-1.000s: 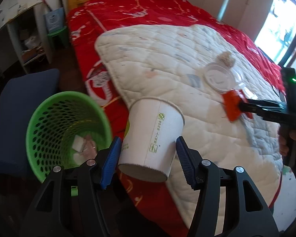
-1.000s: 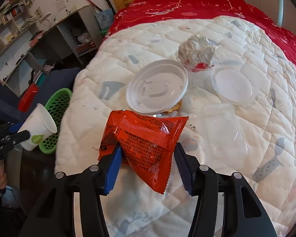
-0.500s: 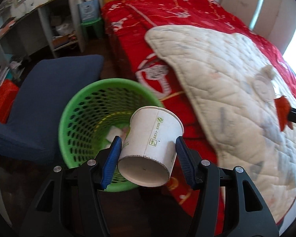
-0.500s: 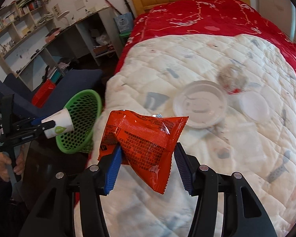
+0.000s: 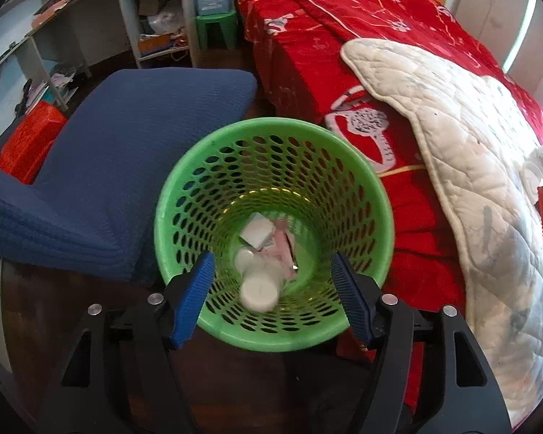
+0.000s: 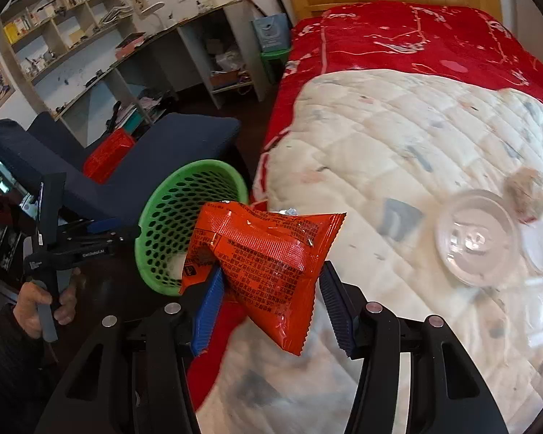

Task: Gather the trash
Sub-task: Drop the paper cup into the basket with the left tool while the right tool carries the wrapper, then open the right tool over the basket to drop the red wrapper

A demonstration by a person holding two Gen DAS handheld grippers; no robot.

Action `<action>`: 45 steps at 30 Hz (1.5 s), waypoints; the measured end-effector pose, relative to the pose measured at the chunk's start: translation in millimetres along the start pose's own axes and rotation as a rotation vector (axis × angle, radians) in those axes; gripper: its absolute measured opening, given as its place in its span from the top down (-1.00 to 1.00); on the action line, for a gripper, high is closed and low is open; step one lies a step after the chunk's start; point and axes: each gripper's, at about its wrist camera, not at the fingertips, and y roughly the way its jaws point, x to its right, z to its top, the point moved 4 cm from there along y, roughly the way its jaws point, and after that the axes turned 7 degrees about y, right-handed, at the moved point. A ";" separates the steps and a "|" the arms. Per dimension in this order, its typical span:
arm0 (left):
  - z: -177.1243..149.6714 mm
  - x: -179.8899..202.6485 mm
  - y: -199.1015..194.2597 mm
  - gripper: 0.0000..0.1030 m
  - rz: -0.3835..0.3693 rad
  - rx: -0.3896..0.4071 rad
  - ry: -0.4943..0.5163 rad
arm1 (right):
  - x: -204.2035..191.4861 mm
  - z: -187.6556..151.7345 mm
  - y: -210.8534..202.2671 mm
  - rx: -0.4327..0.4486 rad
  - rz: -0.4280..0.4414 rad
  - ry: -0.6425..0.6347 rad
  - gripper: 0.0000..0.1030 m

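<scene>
Below our left tongs (image 5: 273,296), spread wide and holding nothing, the round green perforated plastic basket (image 5: 365,195) holds the blurred white paper cup (image 5: 259,291); our right tongs (image 6: 271,303) pinch the crinkled red foil snack wrapper (image 6: 268,253) beside the white quilted bed cover (image 6: 416,137).

Both views sharing green basket (image 5: 271,336).

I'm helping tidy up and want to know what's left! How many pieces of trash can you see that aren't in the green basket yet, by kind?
Red snack wrapper, held in the right gripper: 1
Clear plastic lids on the quilt: 2
Crumpled wad: 1
Total: 4
</scene>
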 end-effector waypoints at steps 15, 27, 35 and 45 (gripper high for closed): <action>-15.1 -35.1 -36.2 -0.39 0.032 0.062 -0.072 | -81.9 20.0 74.1 -0.072 0.062 -0.057 -0.07; -20.5 -53.4 -45.5 -0.41 0.035 0.078 -0.120 | -125.2 28.3 126.7 -0.116 0.133 0.007 -0.42; -16.3 -37.3 -49.0 -0.42 0.021 0.087 -0.091 | -101.9 25.0 98.5 -0.083 0.125 0.024 -0.42; -2.9 16.4 -56.4 -0.48 -0.027 0.105 -0.006 | -24.5 7.3 20.1 0.032 -0.029 0.035 -0.51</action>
